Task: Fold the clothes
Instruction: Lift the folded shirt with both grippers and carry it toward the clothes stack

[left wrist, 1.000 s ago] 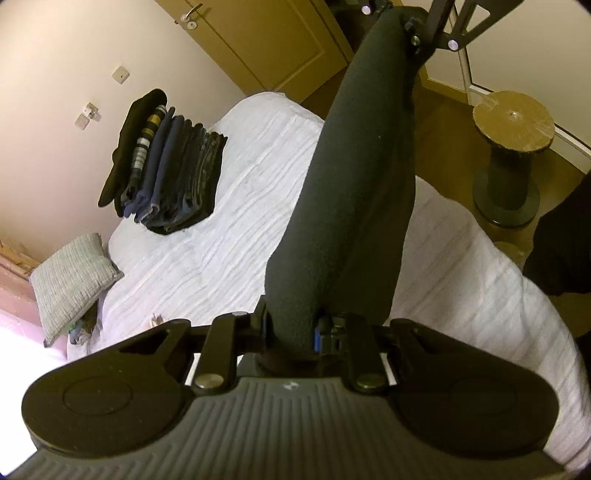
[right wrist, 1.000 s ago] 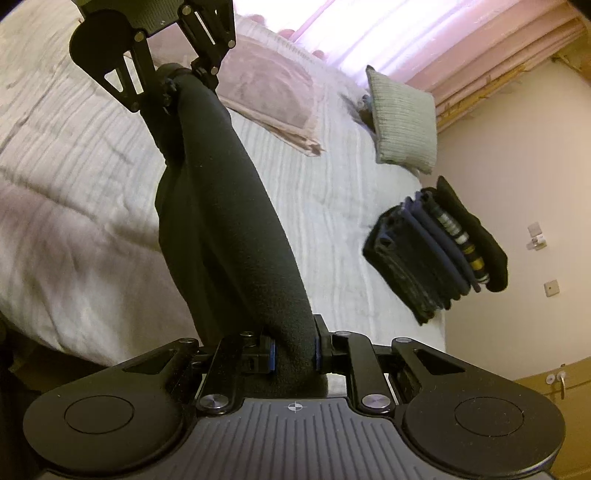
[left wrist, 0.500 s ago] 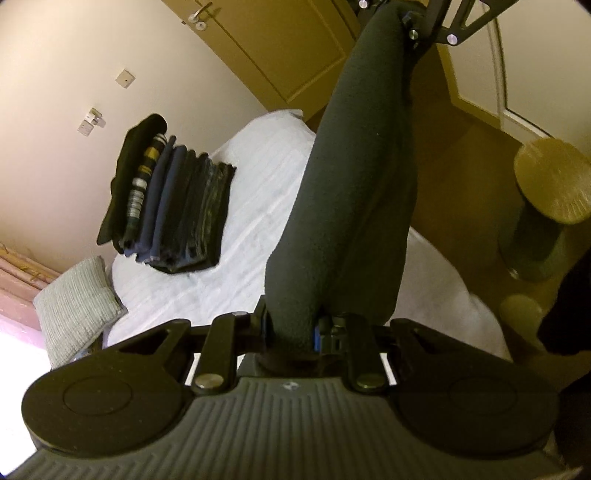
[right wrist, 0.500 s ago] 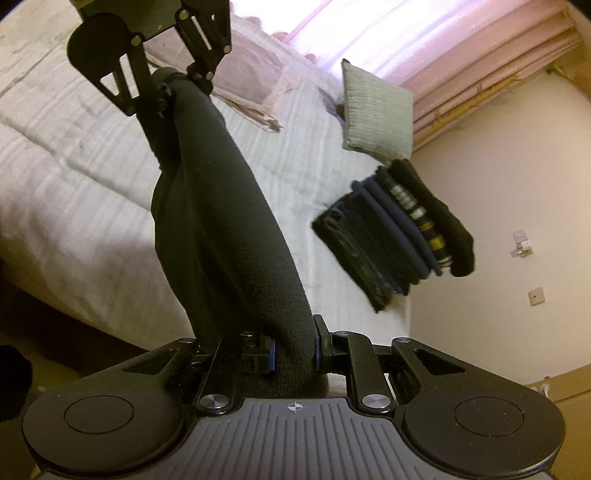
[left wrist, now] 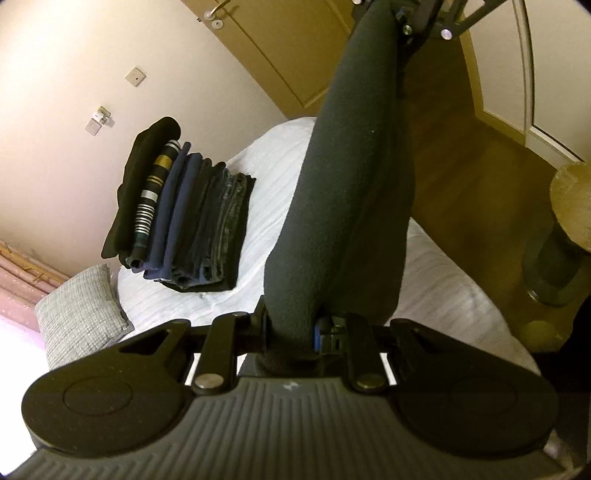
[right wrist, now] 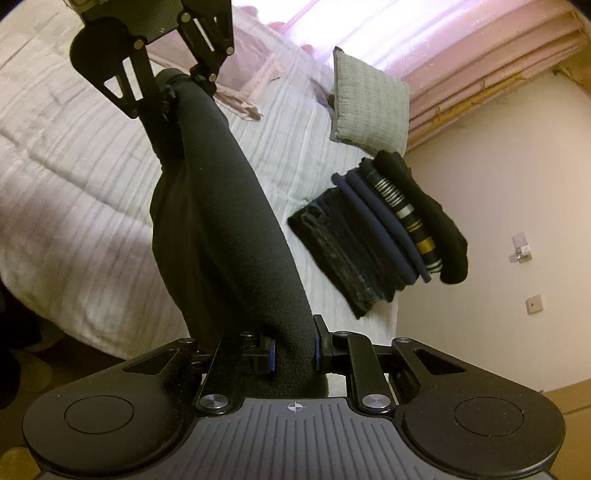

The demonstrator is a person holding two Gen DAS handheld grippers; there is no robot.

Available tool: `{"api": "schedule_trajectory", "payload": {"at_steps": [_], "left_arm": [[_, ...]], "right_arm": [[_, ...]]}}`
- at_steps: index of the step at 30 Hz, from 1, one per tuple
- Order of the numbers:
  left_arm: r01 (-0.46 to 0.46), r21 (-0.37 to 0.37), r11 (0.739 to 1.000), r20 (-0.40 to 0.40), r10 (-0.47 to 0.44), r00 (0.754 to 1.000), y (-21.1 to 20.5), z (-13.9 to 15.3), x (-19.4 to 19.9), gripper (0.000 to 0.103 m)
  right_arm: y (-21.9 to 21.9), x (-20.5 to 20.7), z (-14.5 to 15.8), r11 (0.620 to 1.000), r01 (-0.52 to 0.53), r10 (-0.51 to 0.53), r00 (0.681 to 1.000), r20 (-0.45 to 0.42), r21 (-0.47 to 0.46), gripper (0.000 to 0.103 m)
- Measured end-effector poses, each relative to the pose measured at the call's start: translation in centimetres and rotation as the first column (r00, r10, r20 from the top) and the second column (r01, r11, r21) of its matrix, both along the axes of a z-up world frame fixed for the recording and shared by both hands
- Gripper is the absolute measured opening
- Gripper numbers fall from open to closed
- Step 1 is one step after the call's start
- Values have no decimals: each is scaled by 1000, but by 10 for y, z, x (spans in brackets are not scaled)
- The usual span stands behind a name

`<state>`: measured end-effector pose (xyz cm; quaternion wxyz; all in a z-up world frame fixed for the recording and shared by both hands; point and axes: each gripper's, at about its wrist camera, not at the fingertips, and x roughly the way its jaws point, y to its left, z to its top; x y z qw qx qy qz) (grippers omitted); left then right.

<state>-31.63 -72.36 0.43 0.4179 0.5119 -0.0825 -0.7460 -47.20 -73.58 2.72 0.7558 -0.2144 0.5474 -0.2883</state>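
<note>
A dark fleece garment [left wrist: 351, 192] is stretched in the air between my two grippers, folded lengthwise into a thick band. My left gripper [left wrist: 291, 328] is shut on one end of it; in the right wrist view that same gripper [right wrist: 173, 88] shows at the top left. At the other end my right gripper [right wrist: 293, 354] is shut on the dark fleece garment [right wrist: 229, 221]; it shows in the left wrist view [left wrist: 399, 22] at the top edge. A stack of folded clothes [left wrist: 184, 210] lies on the white bed [left wrist: 269, 162], beyond the garment; the stack of folded clothes [right wrist: 384, 236] sits near the wall.
A grey cushion [right wrist: 369, 99] lies at the head of the bed [right wrist: 74, 155] near pink curtains [right wrist: 461, 48]. A wooden door [left wrist: 280, 48] and wood floor [left wrist: 480, 166] lie past the bed's foot. A round stool [left wrist: 565, 229] stands on the floor at the right.
Both grippers have carried the held garment toward the stack of folded clothes, which now looks nearer and larger. The grip on both ends is unchanged.
</note>
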Motion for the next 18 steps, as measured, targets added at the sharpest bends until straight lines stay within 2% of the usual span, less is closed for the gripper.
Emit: {"api": "schedule_trajectory", "payload": {"at_steps": [5, 8, 13, 18], "left_arm": [[-2, -27, 1000, -10, 1, 1000, -37, 4, 20, 18], [-16, -61, 998, -11, 15, 1000, -56, 18, 37, 18], [-54, -144, 988, 30, 59, 998, -91, 54, 67, 18], [-91, -253, 963, 80, 114, 990, -146, 103, 86, 18]], "right_arm": [[-36, 23, 21, 999, -32, 32, 999, 7, -39, 16], [-62, 38, 42, 994, -71, 73, 997, 30, -80, 16], [-127, 55, 87, 980, -117, 133, 987, 92, -161, 16], [-202, 67, 137, 959, -147, 190, 968, 162, -243, 16]]}}
